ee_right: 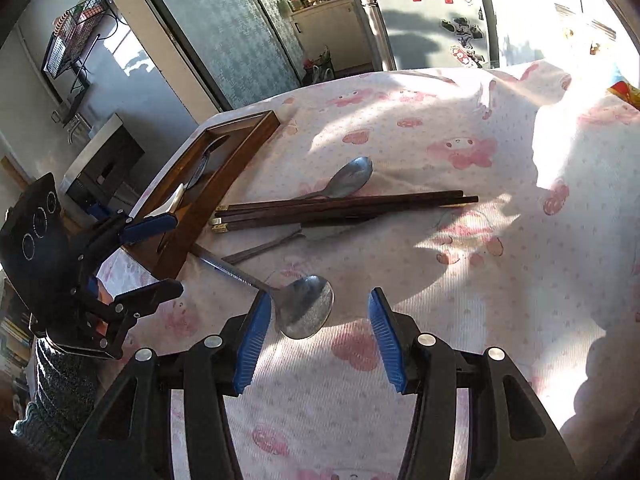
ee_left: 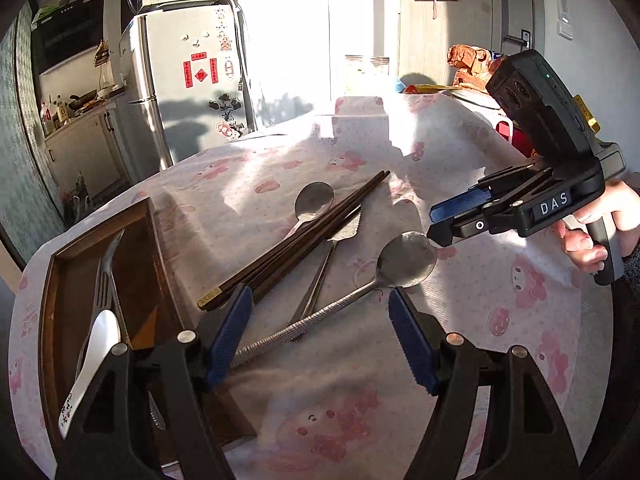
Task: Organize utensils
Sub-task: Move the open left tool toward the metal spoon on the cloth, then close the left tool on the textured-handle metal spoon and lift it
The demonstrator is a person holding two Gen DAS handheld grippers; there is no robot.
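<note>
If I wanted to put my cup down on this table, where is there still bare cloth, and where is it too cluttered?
Bare tablecloth lies right of the big spoon, and more beyond the chopsticks toward the sunlit far edge. It is crowded in the middle, where chopsticks, a smaller spoon and another utensil overlap, and at the wooden tray holding a fork and white spoon.

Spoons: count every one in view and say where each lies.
3: white spoon in the wooden tray; metal spoon beside the chopsticks; large metal spoon nearest both grippers. Others may be hidden.
</note>
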